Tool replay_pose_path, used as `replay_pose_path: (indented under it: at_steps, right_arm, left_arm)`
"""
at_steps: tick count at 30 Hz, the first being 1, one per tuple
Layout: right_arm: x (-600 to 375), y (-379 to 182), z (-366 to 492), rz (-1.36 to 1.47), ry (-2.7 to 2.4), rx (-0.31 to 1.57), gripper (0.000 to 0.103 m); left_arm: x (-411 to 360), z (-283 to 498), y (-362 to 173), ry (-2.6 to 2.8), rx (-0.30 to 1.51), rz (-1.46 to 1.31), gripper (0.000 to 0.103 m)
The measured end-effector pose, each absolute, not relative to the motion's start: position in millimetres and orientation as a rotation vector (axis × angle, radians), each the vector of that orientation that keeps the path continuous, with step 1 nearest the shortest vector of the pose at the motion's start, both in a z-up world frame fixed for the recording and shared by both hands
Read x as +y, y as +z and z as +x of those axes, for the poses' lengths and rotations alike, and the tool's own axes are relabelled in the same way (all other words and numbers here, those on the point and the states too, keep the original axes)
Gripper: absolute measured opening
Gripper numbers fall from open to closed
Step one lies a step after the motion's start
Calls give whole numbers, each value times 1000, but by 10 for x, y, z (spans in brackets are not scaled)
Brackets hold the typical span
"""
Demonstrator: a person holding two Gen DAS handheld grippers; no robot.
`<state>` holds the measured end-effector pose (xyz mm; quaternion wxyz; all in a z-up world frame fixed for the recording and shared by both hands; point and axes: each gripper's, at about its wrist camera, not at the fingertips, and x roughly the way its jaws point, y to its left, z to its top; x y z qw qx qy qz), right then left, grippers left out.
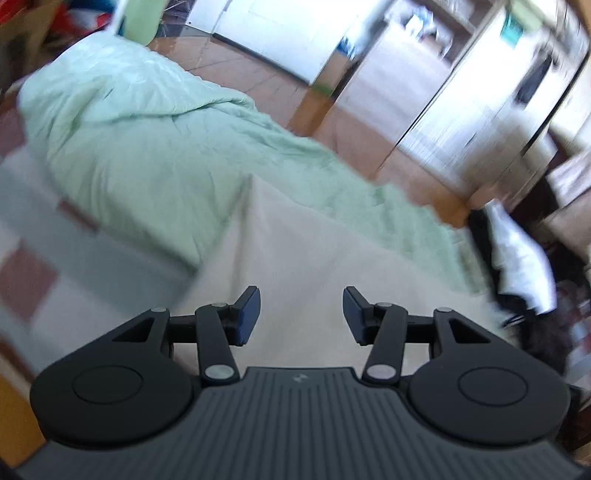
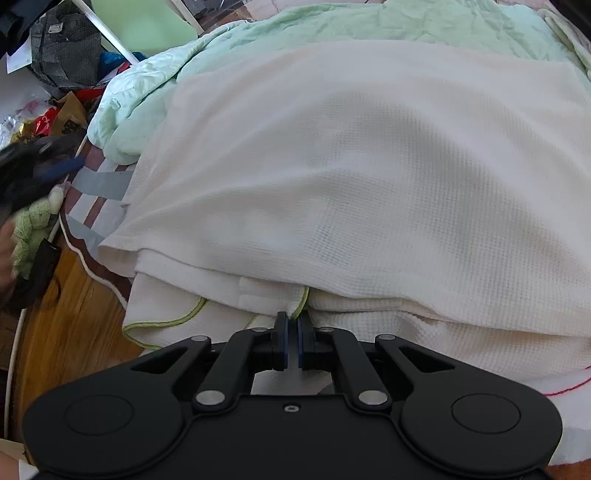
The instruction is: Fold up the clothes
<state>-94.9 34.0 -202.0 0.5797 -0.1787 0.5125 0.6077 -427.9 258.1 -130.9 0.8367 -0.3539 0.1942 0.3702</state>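
A white waffle-knit garment point(image 2: 351, 162) lies spread on the bed, its upper layer folded over lower layers trimmed with a green edge point(image 2: 177, 319). My right gripper point(image 2: 293, 325) is shut on the green-trimmed edge at the garment's near side. In the blurred left wrist view the same white garment point(image 1: 306, 266) stretches away under my left gripper point(image 1: 301, 314), which is open above it with nothing between its fingers.
A pale green quilt point(image 1: 147, 147) point(image 2: 369, 26) lies bunched beyond the garment. Striped bedding point(image 2: 99, 184) and a wooden bed edge point(image 2: 62, 314) are at the left, with cluttered bags point(image 2: 55, 48) beyond. Black and white clothes point(image 1: 521, 266) sit at the right by the brown floor point(image 1: 354, 136).
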Motion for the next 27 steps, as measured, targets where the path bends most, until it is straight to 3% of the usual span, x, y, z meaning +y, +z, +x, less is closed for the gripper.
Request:
replay_pose_path:
  at_steps: [8,19,27]
  right_arm:
    - [387,-1984,-1011,-477,1437,1164,6]
    - [413,-1946,-1004,-480,1443,1140,7]
    - [399,-1946,-1026,-471,1434,1124,7]
  left_arm:
    - [3532,-3452,-1656,816,620,-614,46]
    - [3535,-3223,-1798,845,649,-595,43]
    - [3599,-3394,-1972,832,627,-774,51]
